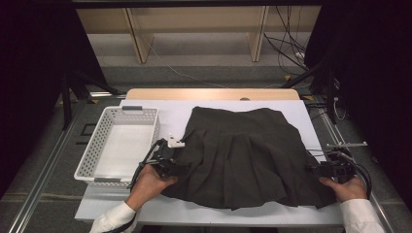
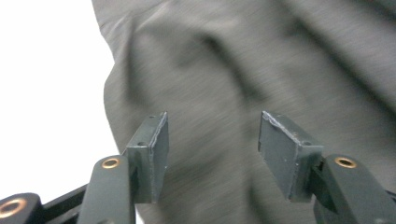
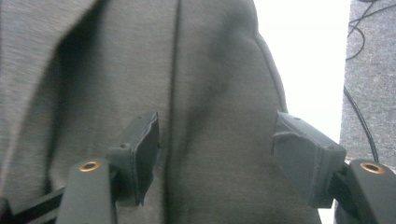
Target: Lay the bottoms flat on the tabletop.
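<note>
1. Skirt (image 1: 243,155), dark grey, pleated, lies spread flat on white table top (image 1: 311,121), waistband toward far side, hem fanned along near edge. It covers the middle and right of the table.
2. Fabric folds show soft ridges running from waist to hem; left gripper view shows its edge (image 2: 109,88) against white surface, a little blurred.
3. Left gripper (image 1: 170,167) sits at the skirt's near left edge, held by person's left hand (image 1: 150,184). Its jaws stand apart over the cloth, nothing pinched between the pads (image 2: 156,154); fabric lies beyond them.
4. Right gripper (image 1: 323,170) sits at the skirt's near right edge, held by right hand (image 1: 347,189). Jaws parted wide, pads (image 3: 144,149) clear of the cloth, a pleat line running between them in the right gripper view.
5. White perforated basket (image 1: 92,160) stands on the table's left part, just beside the skirt's left side, and has nothing visible inside.
6. Cables (image 1: 291,48) trail across grey floor (image 1: 194,75) beyond the table's far edge; wooden frame legs (image 1: 138,41) stand farther back.
</note>
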Demonstrator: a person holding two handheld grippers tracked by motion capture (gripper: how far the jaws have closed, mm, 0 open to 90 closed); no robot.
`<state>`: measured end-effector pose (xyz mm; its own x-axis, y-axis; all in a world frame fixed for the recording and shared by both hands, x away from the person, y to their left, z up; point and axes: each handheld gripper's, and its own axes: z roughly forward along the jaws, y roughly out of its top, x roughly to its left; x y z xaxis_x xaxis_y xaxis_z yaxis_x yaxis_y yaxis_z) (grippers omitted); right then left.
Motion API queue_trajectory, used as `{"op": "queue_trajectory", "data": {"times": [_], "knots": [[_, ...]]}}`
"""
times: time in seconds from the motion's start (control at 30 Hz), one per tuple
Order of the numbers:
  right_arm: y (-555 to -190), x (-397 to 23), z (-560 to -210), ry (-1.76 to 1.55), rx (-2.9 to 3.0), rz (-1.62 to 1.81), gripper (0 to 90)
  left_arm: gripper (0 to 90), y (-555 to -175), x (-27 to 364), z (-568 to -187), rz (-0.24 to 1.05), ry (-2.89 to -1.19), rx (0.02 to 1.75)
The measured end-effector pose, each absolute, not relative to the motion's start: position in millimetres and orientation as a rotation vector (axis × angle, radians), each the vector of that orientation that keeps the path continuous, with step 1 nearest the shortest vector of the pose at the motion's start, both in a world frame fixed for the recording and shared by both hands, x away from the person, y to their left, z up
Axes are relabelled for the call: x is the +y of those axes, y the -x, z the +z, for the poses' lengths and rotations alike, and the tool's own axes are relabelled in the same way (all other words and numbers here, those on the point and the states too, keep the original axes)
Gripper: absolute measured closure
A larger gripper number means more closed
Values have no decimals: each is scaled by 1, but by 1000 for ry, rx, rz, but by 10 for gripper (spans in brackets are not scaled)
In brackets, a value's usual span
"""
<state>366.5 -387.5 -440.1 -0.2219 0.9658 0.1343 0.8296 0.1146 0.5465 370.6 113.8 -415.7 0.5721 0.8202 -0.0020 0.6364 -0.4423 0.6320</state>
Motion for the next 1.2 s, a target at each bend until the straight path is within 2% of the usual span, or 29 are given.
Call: {"op": "queue_trajectory", "data": {"times": [0.1,0.13,0.27,0.3,0.43,0.57,0.63,0.73,0.9,0.97,1.1,1.13,1.2], "knots": [[-366,-390,-443,-1787,2129,767,332,453,-371,119,-430,404,-2321,1179],[-367,-391,-444,-1789,2132,767,331,493,-370,119,-435,408,-2338,1183],[-369,-391,-449,-1804,2139,753,347,833,-366,115,-450,309,-2404,1162],[-369,-391,-451,-1809,2139,751,357,888,-364,111,-452,271,-2422,1147],[-369,-390,-455,-1822,2155,735,370,888,-350,89,-460,170,-2478,1055],[-368,-391,-455,-1820,2157,734,373,885,-347,91,-445,252,-2402,1044],[-368,-391,-455,-1817,2156,735,373,846,-349,101,-435,296,-2335,1076],[-368,-390,-456,-1812,2163,733,373,706,-351,113,-429,343,-2279,1129],[-368,-389,-456,-1818,2161,730,369,475,-352,128,-434,403,-2276,1220],[-368,-389,-456,-1820,2161,729,358,437,-351,133,-437,414,-2280,1251],[-369,-390,-458,-1827,2159,726,324,503,-351,134,-445,348,-2350,1253],[-369,-390,-459,-1827,2160,724,319,565,-351,131,-450,319,-2365,1260],[-370,-391,-461,-1833,2167,723,313,764,-349,125,-459,313,-2416,1243]]}}
